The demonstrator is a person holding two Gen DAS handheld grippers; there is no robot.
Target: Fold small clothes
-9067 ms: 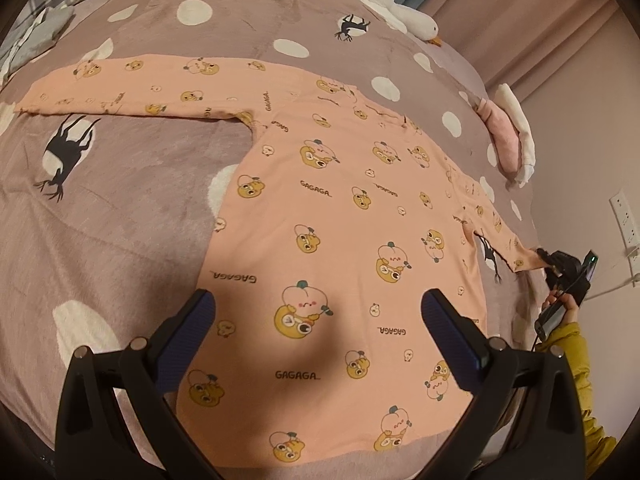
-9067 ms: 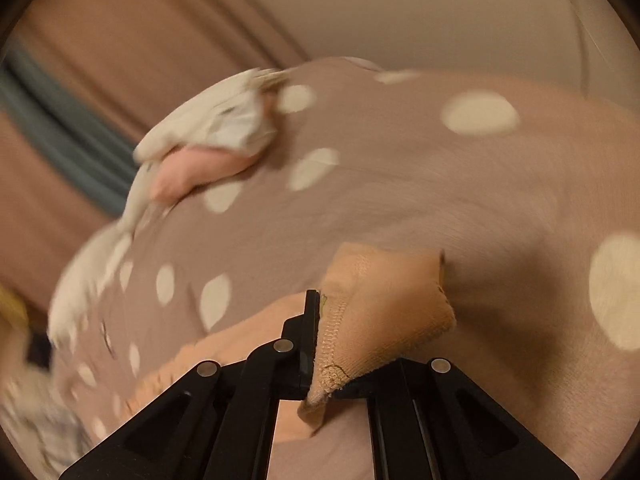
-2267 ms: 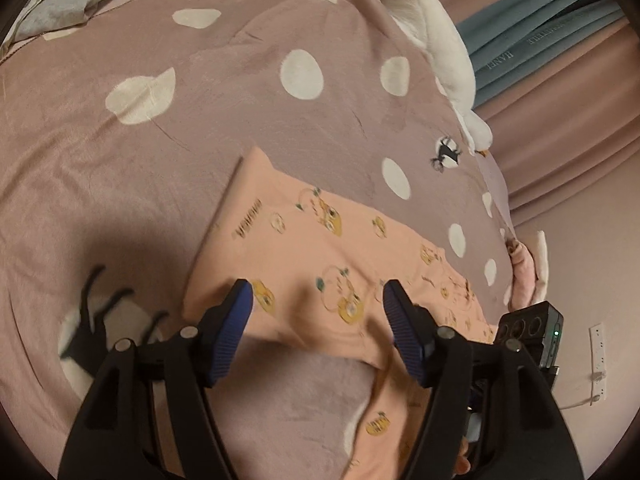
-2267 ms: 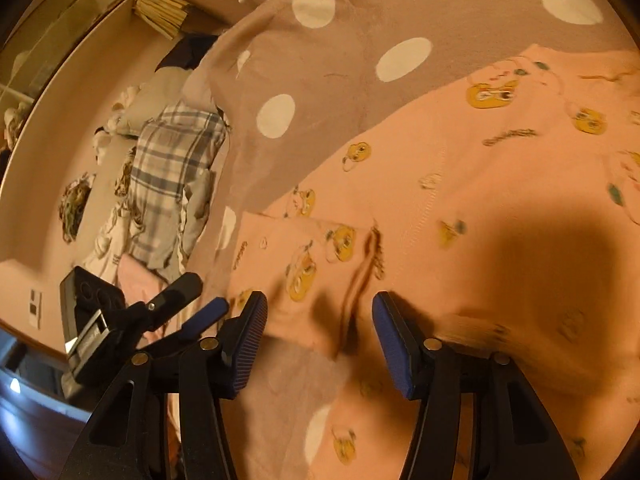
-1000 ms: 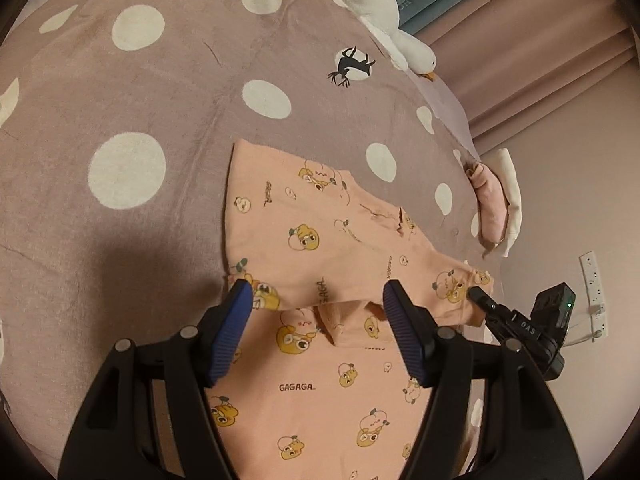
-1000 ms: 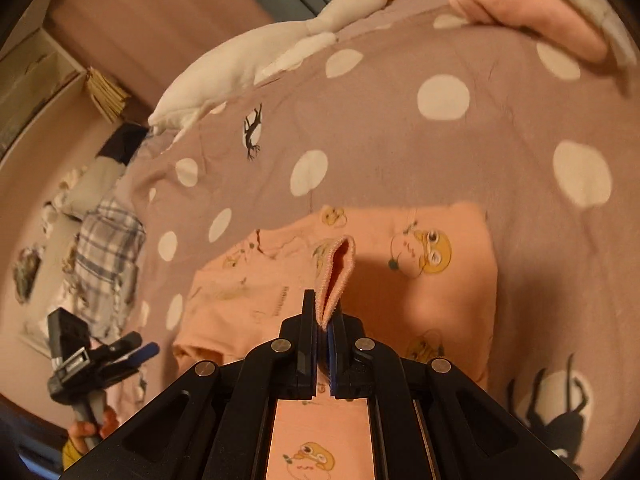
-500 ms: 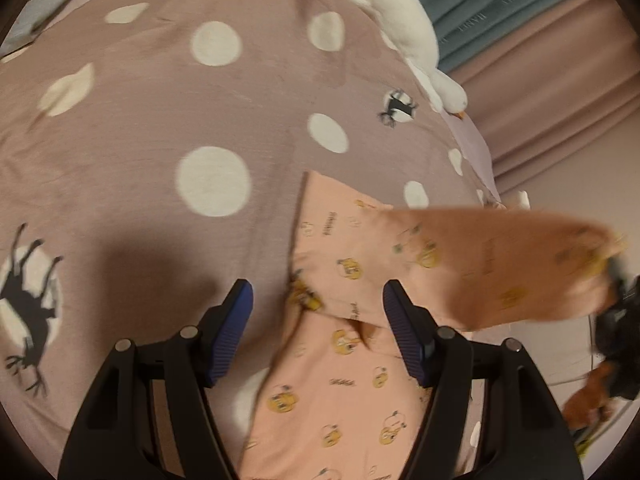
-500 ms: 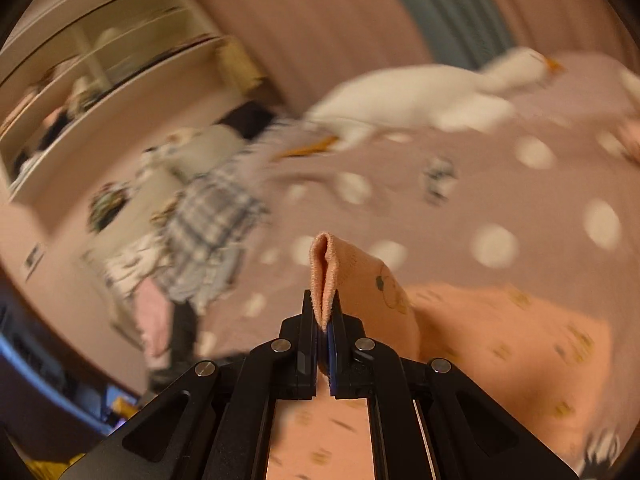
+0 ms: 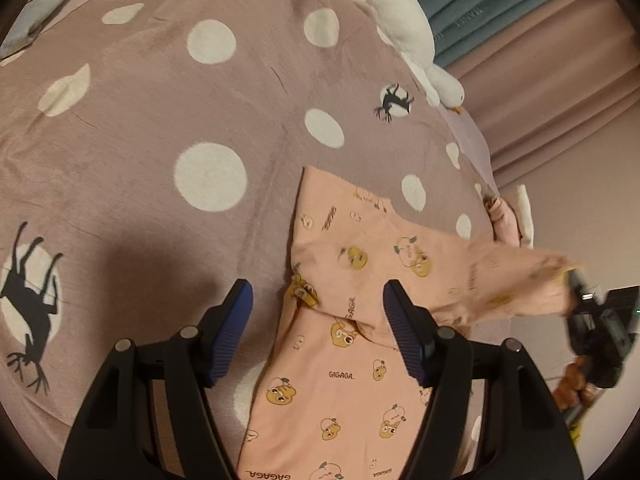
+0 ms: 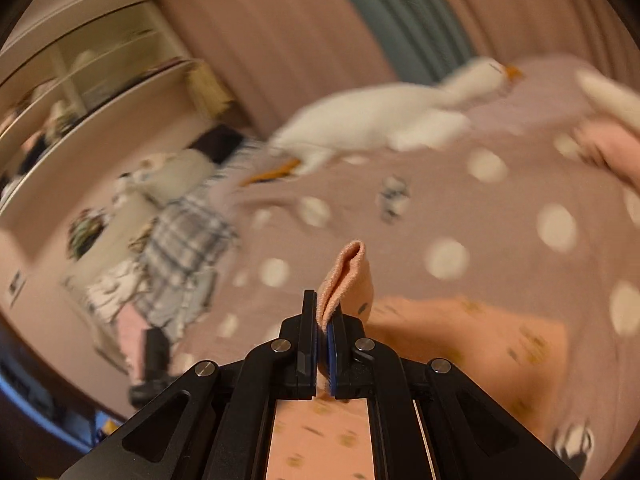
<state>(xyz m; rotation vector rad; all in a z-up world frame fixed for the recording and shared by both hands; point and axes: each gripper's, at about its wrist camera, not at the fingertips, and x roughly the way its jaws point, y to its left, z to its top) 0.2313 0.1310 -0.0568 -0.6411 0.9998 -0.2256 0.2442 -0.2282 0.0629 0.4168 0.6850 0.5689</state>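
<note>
A small peach long-sleeved shirt (image 9: 340, 380) with cartoon prints lies on the bed, its left sleeve folded across the chest. My left gripper (image 9: 320, 320) is open and empty, hovering over the shirt's upper left part. My right gripper (image 10: 322, 320) is shut on the cuff of the other sleeve (image 10: 346, 276) and holds it lifted. In the left wrist view that sleeve (image 9: 500, 280) stretches through the air to the right gripper (image 9: 576, 284) at the far right.
The bed has a mauve cover (image 9: 160, 140) with white dots and deer prints. A white goose plush (image 9: 392, 12) lies at the far edge by the curtains. A pink and white item (image 9: 512, 216) sits at the right edge. Plaid clothes (image 10: 184, 240) lie at the left.
My right gripper has kept the sleeve cuff raised and swung a little, with the sleeve still stretched in the air. My left gripper has shifted slightly over the shirt and stays open.
</note>
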